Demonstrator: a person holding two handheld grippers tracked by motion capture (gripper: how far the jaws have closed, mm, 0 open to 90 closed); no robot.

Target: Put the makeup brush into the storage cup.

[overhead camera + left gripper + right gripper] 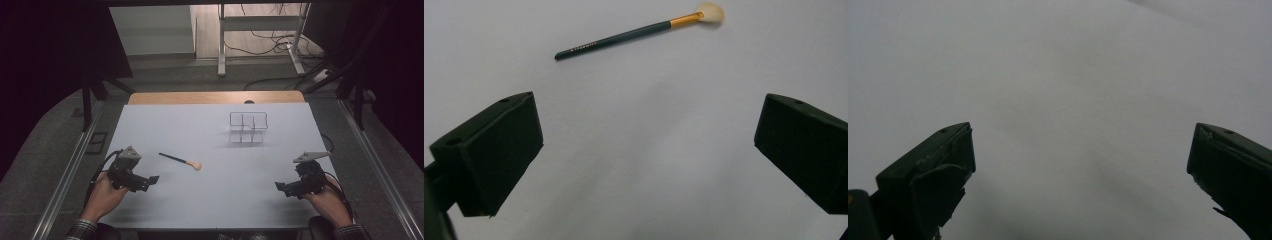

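Nearest edge, high view: left hand (102,197) and right hand (327,200) entering from the bottom, plaid cuffs just visible. Left gripper (150,181) low over the white table (210,200), near its left side, jaws pointed toward the middle. Right gripper (281,187) mirrored near the right side, jaws also pointed inward. Grey three-cornered plate on top of each.

Left gripper view: left gripper (649,150) with jaws spread wide, bare table surface between them, nothing held. Right gripper view: right gripper (1080,170) likewise spread wide, nothing between the jaws but plain white surface.

Mid-table: makeup brush (181,161) lying flat, just ahead and to the right of the left gripper, apart from it. Dark slim handle, gold ferrule, pale fluffy head; head end pointing right and toward the person, handle end pointing left and away. Same brush (639,31) beyond the left jaws, lettering on the handle too small to read.

Farther back, right of centre: clear divided organizer (247,127), dark-edged rim, several compartments. Appears empty, though contents hard to judge through clear walls. Well apart from the brush.

Beyond: wooden table edge (215,97), then floor with cables (270,45) and white frame legs (222,40).
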